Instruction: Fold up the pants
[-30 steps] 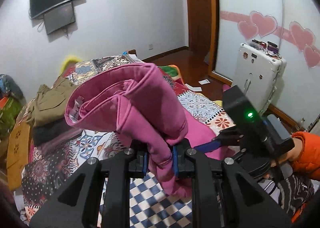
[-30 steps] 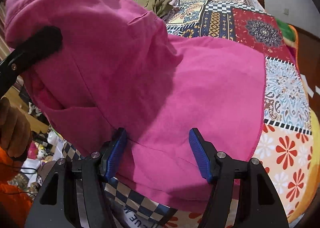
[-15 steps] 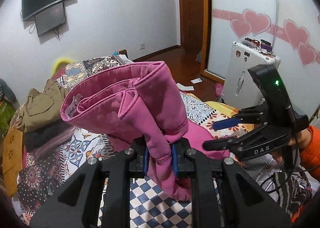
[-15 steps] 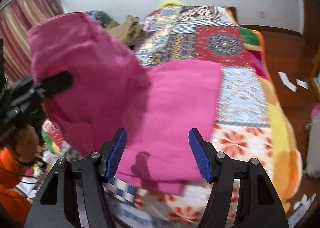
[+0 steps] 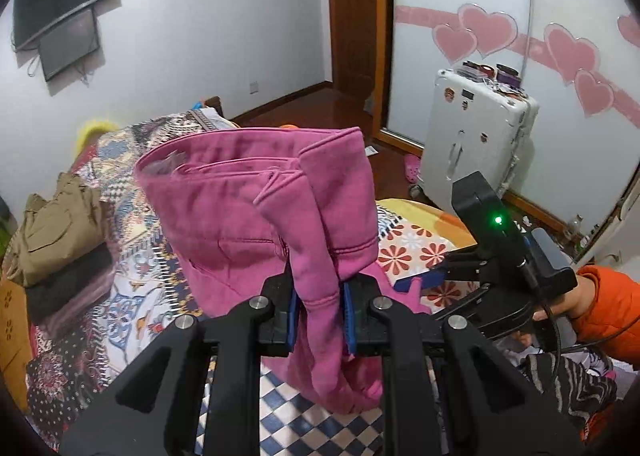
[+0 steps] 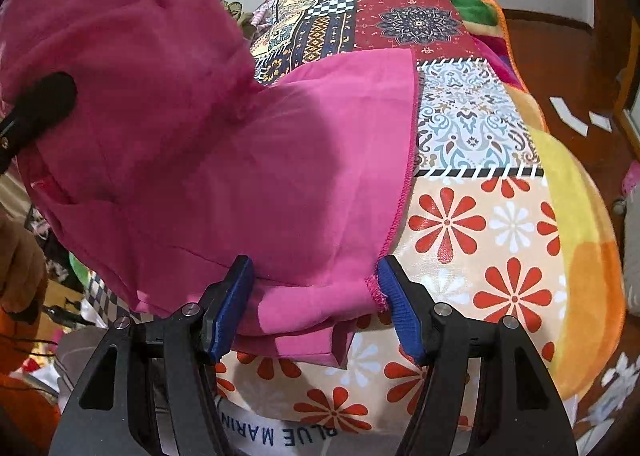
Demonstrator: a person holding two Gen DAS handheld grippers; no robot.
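Both grippers engaged: left gripper (image 5: 320,310) clamps the pants (image 5: 256,208) waistband, raised higher than a second ago; right gripper (image 6: 316,302) gapes wide, now low beside the hem on the bed (image 6: 500,216). Fold-over imminent.

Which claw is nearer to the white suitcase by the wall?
Right. The right claw reaches over the flowered corner of the bed on the side where the white suitcase stands; the left claw, shut on the pink pants, sits further from it.

pants (image 5: 256,212): magenta pink
bedspread (image 6: 472,128): patchwork of red flowers, blue scrolls, checks
suitcase (image 5: 476,144): white
claw pads (image 6: 232,308): blue
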